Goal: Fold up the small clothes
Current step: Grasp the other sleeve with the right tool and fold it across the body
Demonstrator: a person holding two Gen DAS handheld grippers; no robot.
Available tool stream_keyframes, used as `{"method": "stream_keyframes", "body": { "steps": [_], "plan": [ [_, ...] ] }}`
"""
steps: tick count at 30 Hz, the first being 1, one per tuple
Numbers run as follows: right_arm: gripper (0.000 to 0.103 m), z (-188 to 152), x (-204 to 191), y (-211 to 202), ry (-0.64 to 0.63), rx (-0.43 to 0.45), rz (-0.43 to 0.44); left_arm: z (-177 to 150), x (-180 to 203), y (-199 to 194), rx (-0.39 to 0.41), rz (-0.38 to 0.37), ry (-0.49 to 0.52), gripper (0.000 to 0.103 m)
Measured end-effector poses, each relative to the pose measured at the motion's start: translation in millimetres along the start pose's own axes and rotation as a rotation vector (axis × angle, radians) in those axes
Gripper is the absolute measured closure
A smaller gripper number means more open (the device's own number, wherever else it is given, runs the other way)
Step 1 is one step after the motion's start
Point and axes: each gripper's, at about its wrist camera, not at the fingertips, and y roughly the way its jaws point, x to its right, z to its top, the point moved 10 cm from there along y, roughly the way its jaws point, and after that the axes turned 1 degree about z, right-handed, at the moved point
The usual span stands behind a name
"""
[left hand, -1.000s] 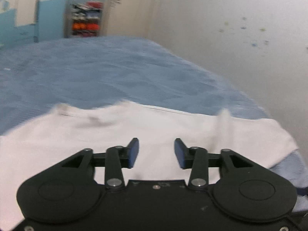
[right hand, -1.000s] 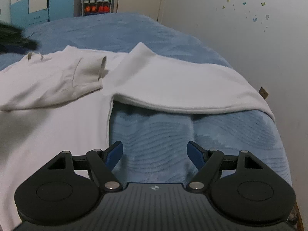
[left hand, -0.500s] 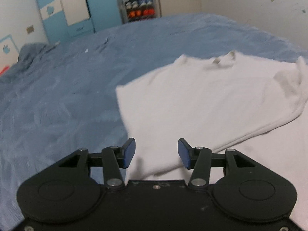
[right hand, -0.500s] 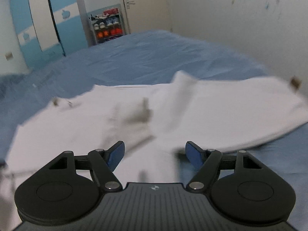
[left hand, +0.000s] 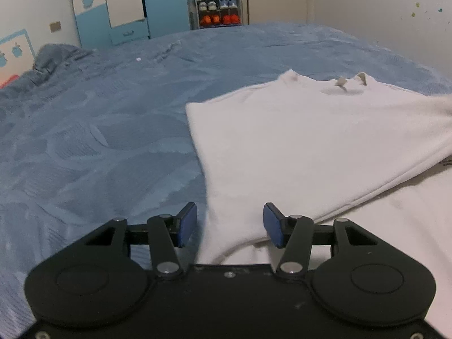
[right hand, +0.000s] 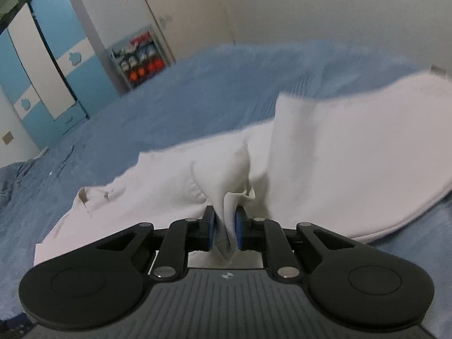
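**Entry: white top, sleeve fold in hand**

Item: white long-sleeved top [left hand: 305, 141], lying on the blue bed [left hand: 99, 130]. One side is already folded over the body, with a straight edge running diagonally in the left wrist view; collar [left hand: 350, 80] at the far end.

Right gripper [right hand: 225, 227]: jaws closed narrow on the ribbed sleeve cuff [right hand: 230, 206], which is lifted off the bed, the sleeve trailing back toward the body of the garment. This view is blurred.

Left gripper [left hand: 229, 224]: jaws wide, holding nothing, poised just above the near left edge of the top where the folded layer ends.

Step, as judged: folding the sleeve inward across the body.

Next move calls for: carrying the cuff over the body and laying it flat without bunching; the left gripper is placed to pin or take the near edge.
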Motion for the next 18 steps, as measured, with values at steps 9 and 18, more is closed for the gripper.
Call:
{"method": "stream_keyframes", "body": {
  "steps": [9, 18],
  "plan": [
    [0.061, -25.0, 2.3, 21.2, -0.195, -0.039, -0.16, -9.6, 2.7, 4.2, -0.032, 0.009, 0.011, 0.049],
    [0.08, -31.8, 28.4, 41.4, -0.278, -0.077, -0.206, -13.8, 16.4, -3.7, -0.051, 0.061, 0.053, 0.049]
  ]
}}
